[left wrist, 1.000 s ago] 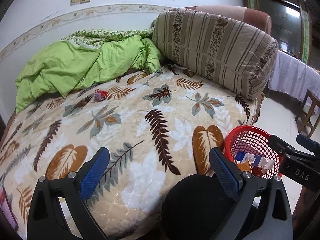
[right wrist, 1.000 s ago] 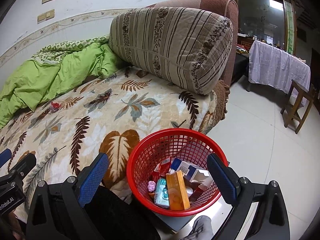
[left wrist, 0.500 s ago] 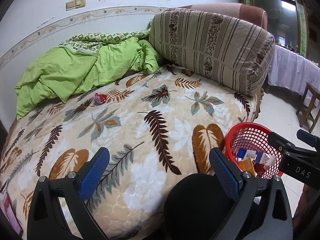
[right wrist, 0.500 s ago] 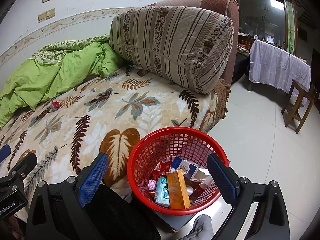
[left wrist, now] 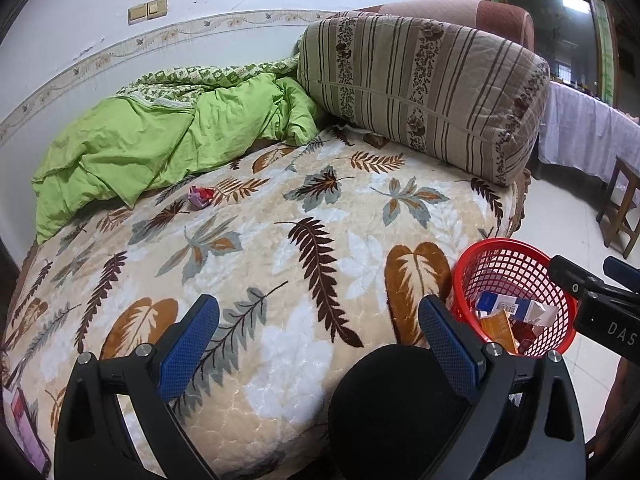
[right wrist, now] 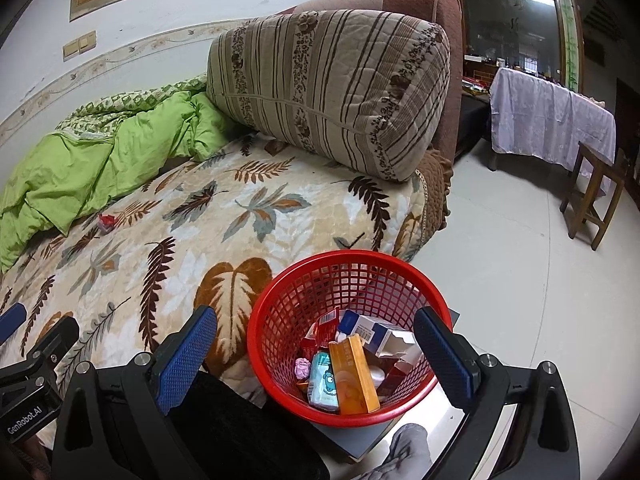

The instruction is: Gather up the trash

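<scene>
A small red and pink crumpled wrapper (left wrist: 200,196) lies on the leaf-patterned blanket (left wrist: 280,264) near the green quilt; the right wrist view shows the wrapper (right wrist: 106,222) far off at the left. A red mesh basket (right wrist: 280,304) beside the bed holds several cartons and packets; its rim (left wrist: 504,245) shows at the right in the left wrist view. My left gripper (left wrist: 316,328) hangs open over the near part of the blanket, empty. My right gripper (right wrist: 316,340) stands open above the basket, with nothing held.
A large striped cushion (left wrist: 420,92) leans on the brown headboard (right wrist: 416,0). A green quilt (left wrist: 160,148) is bunched by the wall. A cloth-covered table (right wrist: 552,120) and a wooden stool (right wrist: 596,196) stand on the pale floor at right. A phone (left wrist: 28,432) lies at the blanket's near left.
The left wrist view has pulled back and tilted up slightly, so the bed sits a little lower in frame. The right gripper is almost still over the basket. Both stay open.
</scene>
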Motion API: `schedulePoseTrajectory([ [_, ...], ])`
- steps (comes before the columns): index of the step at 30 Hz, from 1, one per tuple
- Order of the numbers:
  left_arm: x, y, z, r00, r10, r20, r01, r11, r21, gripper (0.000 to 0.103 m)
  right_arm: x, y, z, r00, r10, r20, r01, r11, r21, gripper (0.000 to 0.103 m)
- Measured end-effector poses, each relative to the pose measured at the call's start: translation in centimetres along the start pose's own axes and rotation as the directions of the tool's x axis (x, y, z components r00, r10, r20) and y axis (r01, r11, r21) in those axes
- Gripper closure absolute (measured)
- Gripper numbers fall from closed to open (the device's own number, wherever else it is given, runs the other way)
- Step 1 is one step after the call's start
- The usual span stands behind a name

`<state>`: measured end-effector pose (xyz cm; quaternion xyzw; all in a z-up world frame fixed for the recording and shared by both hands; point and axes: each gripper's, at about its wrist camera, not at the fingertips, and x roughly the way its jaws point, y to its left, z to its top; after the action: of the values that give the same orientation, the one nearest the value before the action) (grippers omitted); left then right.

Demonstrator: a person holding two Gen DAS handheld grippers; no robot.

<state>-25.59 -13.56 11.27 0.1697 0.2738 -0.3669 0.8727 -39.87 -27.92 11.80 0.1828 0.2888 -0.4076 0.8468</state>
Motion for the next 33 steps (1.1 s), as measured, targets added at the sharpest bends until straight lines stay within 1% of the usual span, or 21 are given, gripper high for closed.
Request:
schedulePoseTrajectory([
  [15,0.13,0.04,-0.06,1.0,0.013,-0.001,-0.013,1.0,0.003,0.004,0.31,0.05,-0.09,1.0,0.006,-0.012,-0.006,1.0,-0.006,0.003],
  [33,0.24,0.26,-0.1,1.0,0.01,-0.005,-0.01,1.0,-0.001,0.004,0.57,0.48,-0.04,1.0,0.012,-0.022,-0.012,1.0,-0.025,0.004],
])
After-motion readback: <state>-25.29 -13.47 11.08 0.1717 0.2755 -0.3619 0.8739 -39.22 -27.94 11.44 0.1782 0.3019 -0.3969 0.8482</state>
